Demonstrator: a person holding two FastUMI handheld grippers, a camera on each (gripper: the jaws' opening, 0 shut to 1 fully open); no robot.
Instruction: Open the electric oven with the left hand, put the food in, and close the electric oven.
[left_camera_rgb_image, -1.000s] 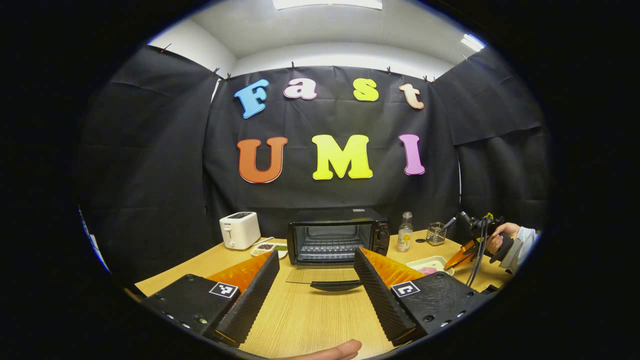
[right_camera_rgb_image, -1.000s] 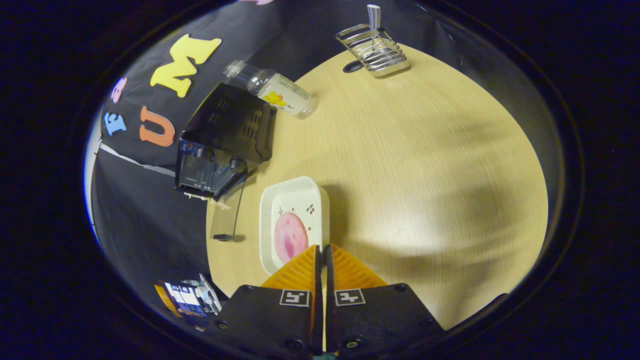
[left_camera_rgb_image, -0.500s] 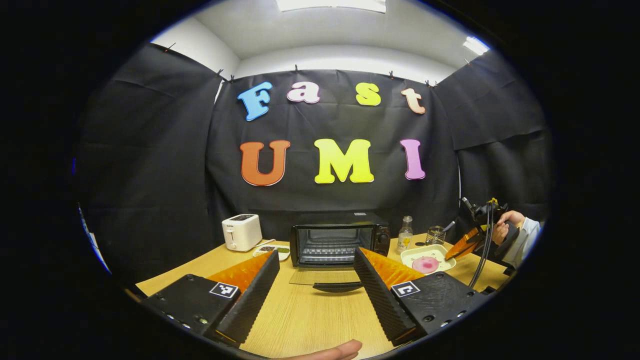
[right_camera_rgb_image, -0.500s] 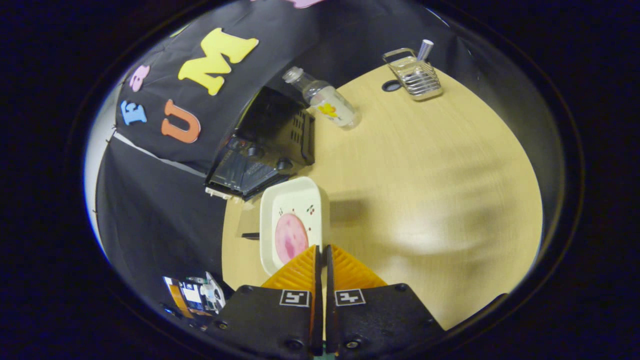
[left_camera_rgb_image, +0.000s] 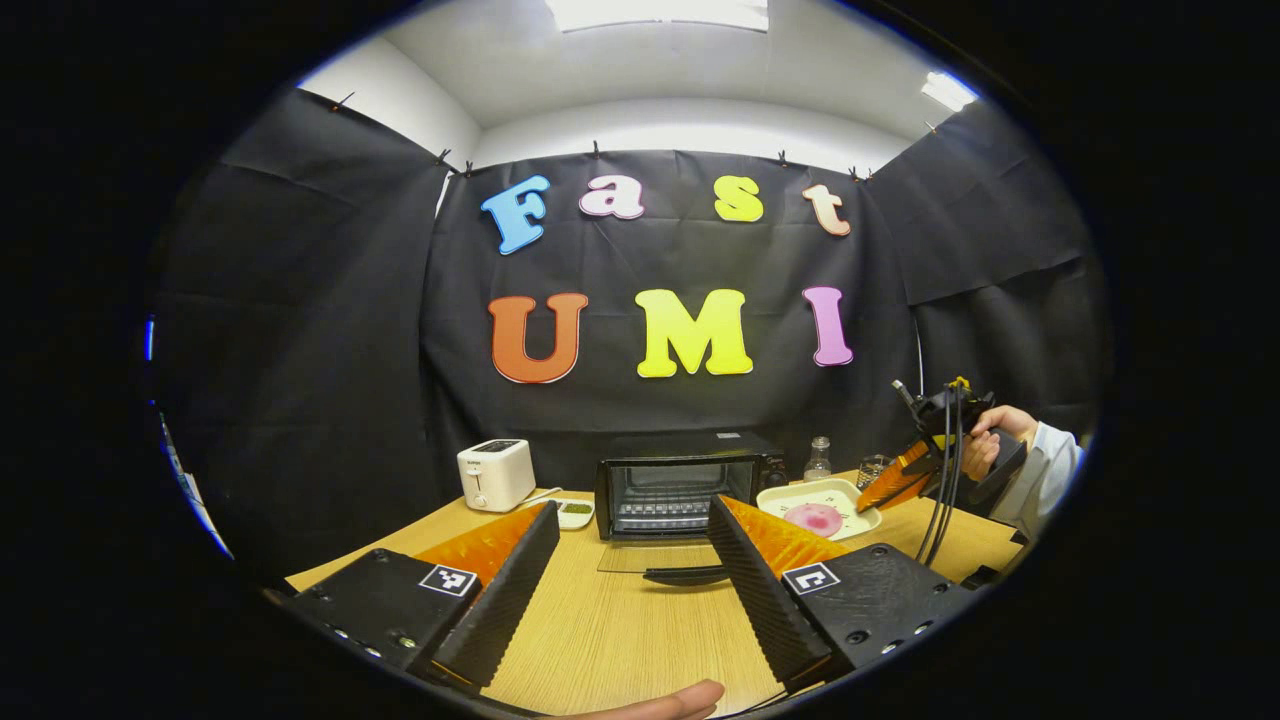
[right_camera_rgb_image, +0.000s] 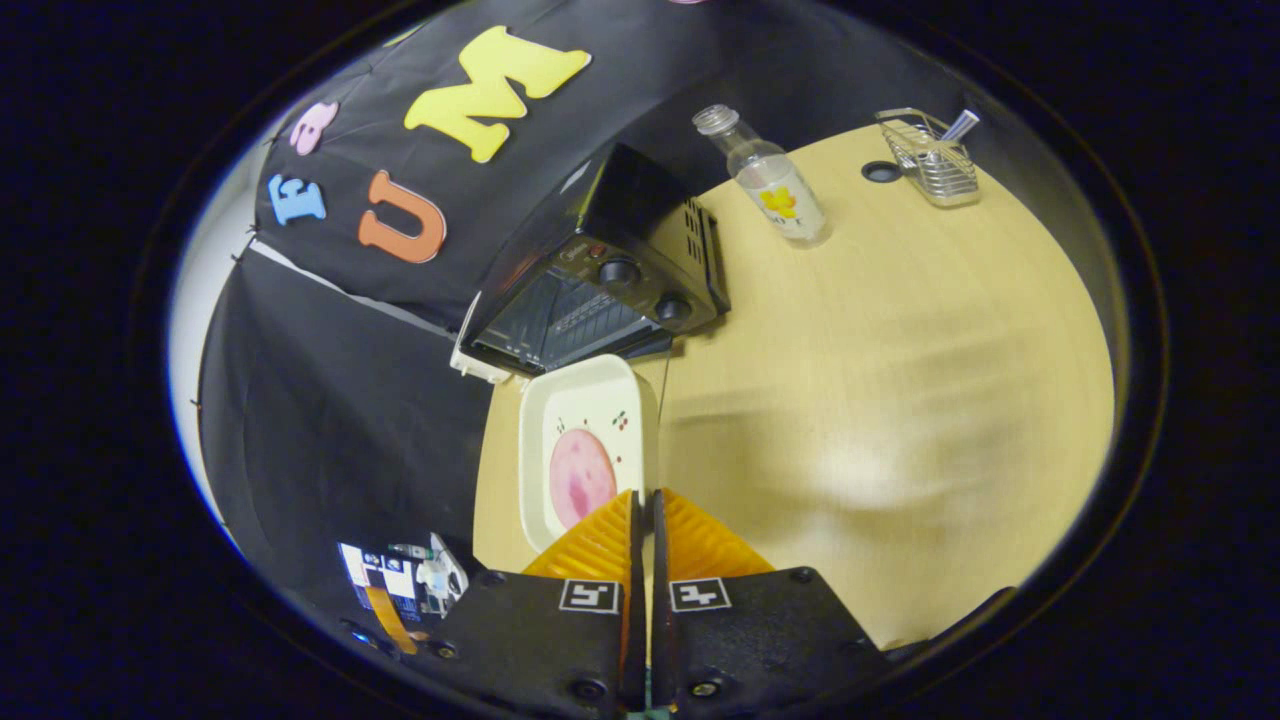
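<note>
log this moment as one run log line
oven: door open | right tool: shut on plate rim, near oven | left tool: open

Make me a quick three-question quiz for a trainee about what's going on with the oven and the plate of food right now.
1. True or false: the oven door is closed.
2. Which gripper holds the white plate carrying the pink food? A) left gripper B) right gripper C) neither
3. Fill in: the left gripper has its fingers spread ____ and holds nothing.

Key
1. False: the glass door lies folded down flat in front of the oven.
2. B: the right gripper is shut on the plate's rim, carrying it near the oven's open front.
3. Open.
</note>
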